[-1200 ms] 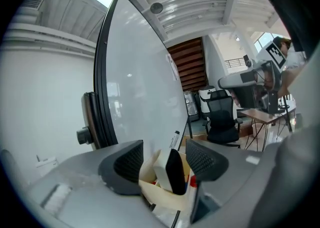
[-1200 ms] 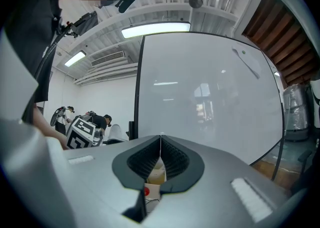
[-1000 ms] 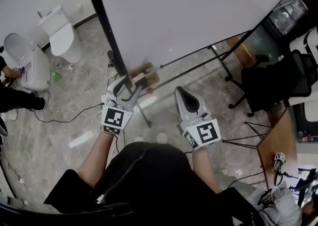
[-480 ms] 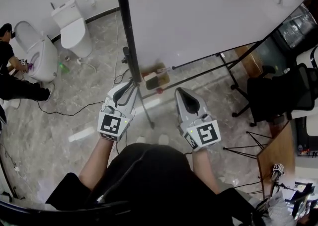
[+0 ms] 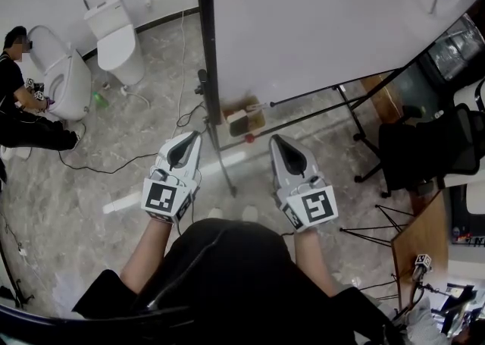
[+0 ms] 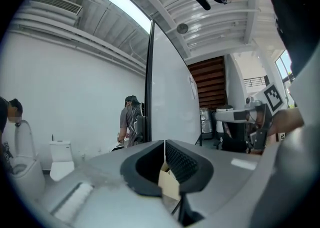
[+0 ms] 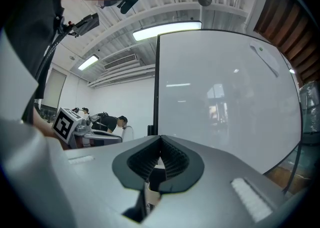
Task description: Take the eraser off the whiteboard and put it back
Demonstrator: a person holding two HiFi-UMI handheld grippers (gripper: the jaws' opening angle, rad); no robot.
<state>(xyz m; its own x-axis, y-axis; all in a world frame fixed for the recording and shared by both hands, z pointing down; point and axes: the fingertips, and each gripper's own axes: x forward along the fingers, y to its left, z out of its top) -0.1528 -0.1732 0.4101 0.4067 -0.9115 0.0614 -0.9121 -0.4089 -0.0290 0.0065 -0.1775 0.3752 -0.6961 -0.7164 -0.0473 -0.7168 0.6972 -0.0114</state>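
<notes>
Seeing the eraser (image 5: 246, 118) at the whiteboard's (image 5: 326, 25) bottom edge, just beside its dark left post (image 5: 206, 48). Can't tell if it's stuck to the face or resting on a ledge. Left tool (image 5: 190, 139) is off the whiteboard, near that same corner, with its jaws closing, pads met and nothing between them. Right tool (image 5: 277, 140) hangs near the whiteboard's bottom edge too, clenched and empty. Neither tool touches the eraser.
</notes>
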